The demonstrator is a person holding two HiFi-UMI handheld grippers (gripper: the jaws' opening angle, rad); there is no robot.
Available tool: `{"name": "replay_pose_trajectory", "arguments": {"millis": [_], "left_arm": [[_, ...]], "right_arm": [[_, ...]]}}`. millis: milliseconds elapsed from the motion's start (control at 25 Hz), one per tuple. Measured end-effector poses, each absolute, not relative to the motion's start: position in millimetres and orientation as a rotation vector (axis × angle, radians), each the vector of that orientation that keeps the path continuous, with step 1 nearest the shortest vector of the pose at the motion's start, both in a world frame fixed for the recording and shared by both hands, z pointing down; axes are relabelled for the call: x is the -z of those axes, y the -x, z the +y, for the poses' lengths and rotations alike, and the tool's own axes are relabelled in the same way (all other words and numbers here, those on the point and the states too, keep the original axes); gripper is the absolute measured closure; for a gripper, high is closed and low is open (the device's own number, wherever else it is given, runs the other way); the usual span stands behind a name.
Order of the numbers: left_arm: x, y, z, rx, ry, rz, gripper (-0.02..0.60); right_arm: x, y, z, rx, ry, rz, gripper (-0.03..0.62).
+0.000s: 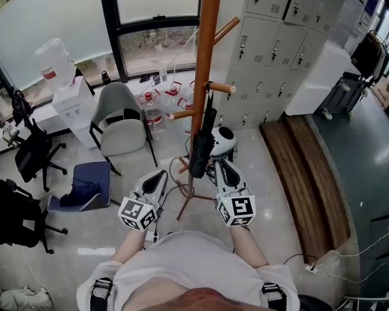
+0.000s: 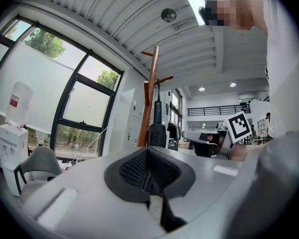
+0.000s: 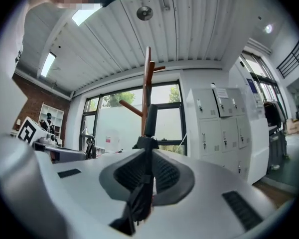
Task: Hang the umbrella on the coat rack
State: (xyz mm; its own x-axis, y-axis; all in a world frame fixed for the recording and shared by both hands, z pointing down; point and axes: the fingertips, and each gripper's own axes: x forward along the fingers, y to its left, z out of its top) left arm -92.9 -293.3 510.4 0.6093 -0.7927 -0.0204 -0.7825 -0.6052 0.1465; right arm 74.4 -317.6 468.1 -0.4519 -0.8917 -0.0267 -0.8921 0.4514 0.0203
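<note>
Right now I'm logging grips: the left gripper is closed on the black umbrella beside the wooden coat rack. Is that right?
Wrong gripper. The right gripper is closed on the black umbrella beside the wooden coat rack, as the right gripper view shows; the left gripper is shut on nothing.

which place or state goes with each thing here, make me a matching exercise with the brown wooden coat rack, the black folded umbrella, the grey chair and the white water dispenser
Things:
1. brown wooden coat rack
2. black folded umbrella
3. grey chair with black frame
4. white water dispenser

Places or states:
A. furthest left of the four, with a clear bottle on top
B. upright on the floor, pegs sticking out
C. clamped in the right gripper
D. between the dispenser and the rack

Pairs: 1-B, 2-C, 3-D, 4-A
</note>
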Motion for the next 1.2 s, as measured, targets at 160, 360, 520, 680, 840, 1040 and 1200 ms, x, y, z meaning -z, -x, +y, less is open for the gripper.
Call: {"name": "replay_pose_trajectory", "arguments": {"millis": [160,360,520,680,840,1040,1200], "left_arm": [[-512.8,89.2,-294.5,0.118,-2.705,-1.326,0.572],[-516.3,85.4,-294.9,0.108,-2.699,-1.314,0.572],[-518.2,83.0,-296.0,0.11,-2.696,-1.309,0.572],[-520.5,80.9,-298.0,0.104,-2.694,-1.306,0.572],[-519.5,79.9,-300.1,0.109,-2.694,-1.306,0.572],[-521.1,81.6,-298.8,0.107,-2.692,-1.309,0.572],[-523.3,80.7,-299.7,0.106,-2.691,-1.309,0.572]], "right_arm": [[-481.1,-79.0,-317.3,0.017,1.645,2.675,0.585],[-484.4,-82.2,-315.1,0.042,1.645,2.668,0.585],[-486.6,-82.1,-313.9,0.06,1.623,2.674,0.586],[-492.3,-80.6,-314.2,0.072,1.622,2.683,0.586],[-492.9,-80.9,-315.3,0.07,1.627,2.685,0.586],[-494.9,-80.7,-313.6,0.081,1.634,2.679,0.586],[-498.2,-81.3,-314.6,0.096,1.627,2.68,0.586]]}}
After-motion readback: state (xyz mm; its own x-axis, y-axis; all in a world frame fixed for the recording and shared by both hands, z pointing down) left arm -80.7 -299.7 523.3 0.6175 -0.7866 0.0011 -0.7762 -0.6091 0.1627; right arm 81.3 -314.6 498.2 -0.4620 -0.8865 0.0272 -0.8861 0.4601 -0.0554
